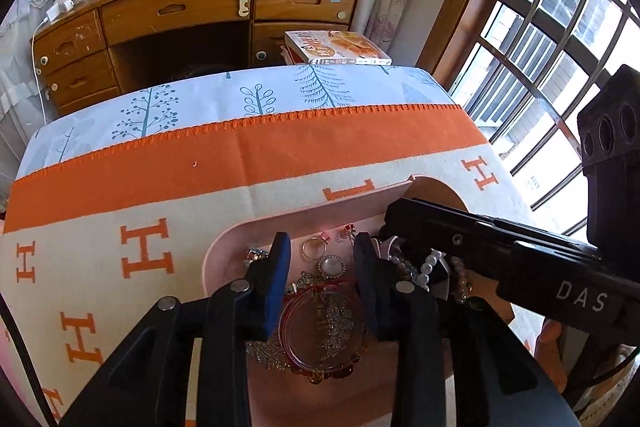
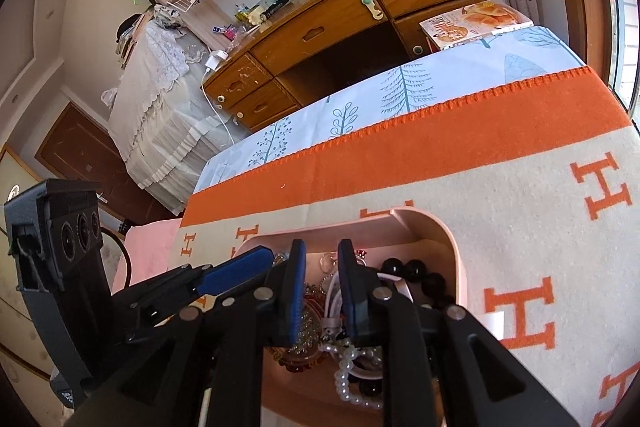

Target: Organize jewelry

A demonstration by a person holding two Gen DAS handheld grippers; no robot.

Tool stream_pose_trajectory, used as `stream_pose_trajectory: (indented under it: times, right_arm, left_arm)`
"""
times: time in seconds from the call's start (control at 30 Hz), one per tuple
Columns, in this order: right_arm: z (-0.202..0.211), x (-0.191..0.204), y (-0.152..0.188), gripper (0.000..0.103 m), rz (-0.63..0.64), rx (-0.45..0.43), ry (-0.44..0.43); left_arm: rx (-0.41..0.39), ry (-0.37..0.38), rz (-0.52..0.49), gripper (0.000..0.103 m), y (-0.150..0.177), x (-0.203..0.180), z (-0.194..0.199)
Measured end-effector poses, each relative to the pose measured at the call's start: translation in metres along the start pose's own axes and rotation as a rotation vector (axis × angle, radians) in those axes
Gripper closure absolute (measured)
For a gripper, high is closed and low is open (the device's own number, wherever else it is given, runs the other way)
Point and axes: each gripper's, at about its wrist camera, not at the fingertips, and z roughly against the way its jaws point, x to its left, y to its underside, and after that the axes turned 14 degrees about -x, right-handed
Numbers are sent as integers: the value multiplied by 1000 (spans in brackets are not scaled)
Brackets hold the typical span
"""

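A pink tray (image 1: 224, 247) full of jewelry sits on the orange and cream blanket. In the left wrist view my left gripper (image 1: 322, 259) is open above it, over a red bangle (image 1: 292, 339), a round clear brooch (image 1: 331, 264) and a small ring (image 1: 312, 249). My right gripper (image 1: 390, 223) reaches in from the right over a pearl strand (image 1: 432, 263). In the right wrist view the right gripper (image 2: 322, 259) is open inside the tray (image 2: 456, 259), above a pearl strand (image 2: 344, 375) and black beads (image 2: 412, 271). The left gripper's blue fingertip (image 2: 240, 267) shows at left.
The blanket (image 1: 160, 203) with orange H letters covers the table over a blue tree-print cloth (image 1: 200, 107). A book (image 1: 340, 47) lies at the far edge. A wooden desk (image 1: 180, 11) stands behind; a window (image 1: 560, 47) is at right.
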Motion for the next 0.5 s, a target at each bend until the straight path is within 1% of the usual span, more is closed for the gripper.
stream_pose_trajectory:
  times: [0.2,0.23,0.27,0.3,0.33,0.37,0.43,0.5]
  right_arm:
    - [28,15,7,86,53,-37,20]
    - [34,18,10,86,65,-45,23]
    - [41,22,13,86,78,-54,24]
    - [47,25,17,86,94,-64,25]
    - [55,28,22,86,109,-74,32]
    - [62,30,26,87,118,-80,44]
    - [77,34,37,87,125,-87,52]
    - [95,37,49,87,127,-96,51]
  left_arm:
    - [-25,-34,-46,71,10,-12,31]
    - [-32,-38,-55,67,13,-15,39]
    - [-42,-47,-61,58,16,-18,47]
    - [-57,-54,-66,52,19,-20,57]
    - [-79,-64,-70,41,22,-22,68]
    - [-99,-80,-73,36,25,-24,79]
    - [-124,-103,-69,34,32,-29,101]
    - [-129,-108,-43,31,41,-32,124]
